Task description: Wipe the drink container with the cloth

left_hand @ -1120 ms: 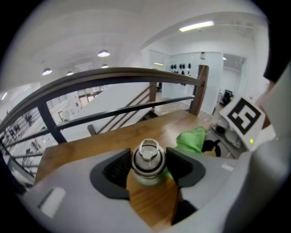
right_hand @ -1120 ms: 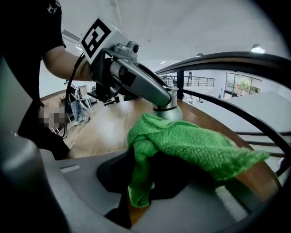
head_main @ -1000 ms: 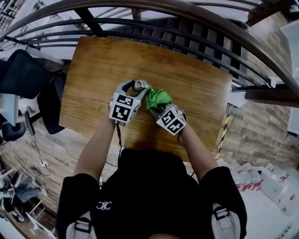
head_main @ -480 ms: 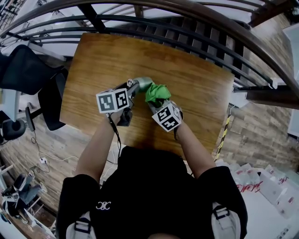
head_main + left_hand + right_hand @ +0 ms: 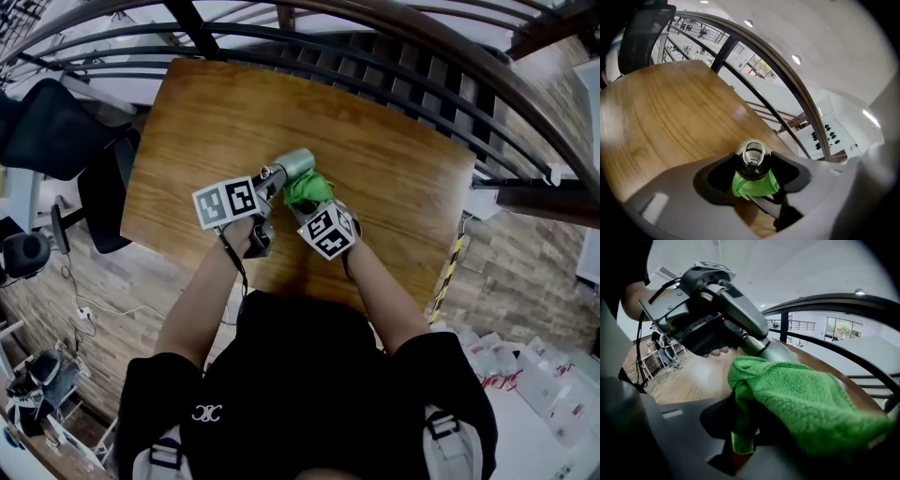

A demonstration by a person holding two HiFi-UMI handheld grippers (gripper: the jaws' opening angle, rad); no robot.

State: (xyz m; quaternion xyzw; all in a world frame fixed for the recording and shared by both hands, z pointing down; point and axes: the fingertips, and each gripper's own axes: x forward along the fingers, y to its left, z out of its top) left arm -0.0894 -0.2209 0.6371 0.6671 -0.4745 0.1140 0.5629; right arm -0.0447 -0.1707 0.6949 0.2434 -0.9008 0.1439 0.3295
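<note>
Two claws are mid-wipe: left claw (image 5: 752,166) clamps the bottle (image 5: 296,161) above the counter's (image 5: 206,112) middle, right claw (image 5: 745,427) pinches the cloth (image 5: 806,399) at its 5 o'clock; next, I judge, rub along its side.

Black short-sleeved shirt (image 5: 309,375) — white logo (image 5: 207,412)

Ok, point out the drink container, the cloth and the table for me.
drink container (image 5: 297,162): head view, silver body.
cloth (image 5: 811,399): right gripper view, middle of the green bundle.
table (image 5: 216,122): head view, bare wooden top.
</note>
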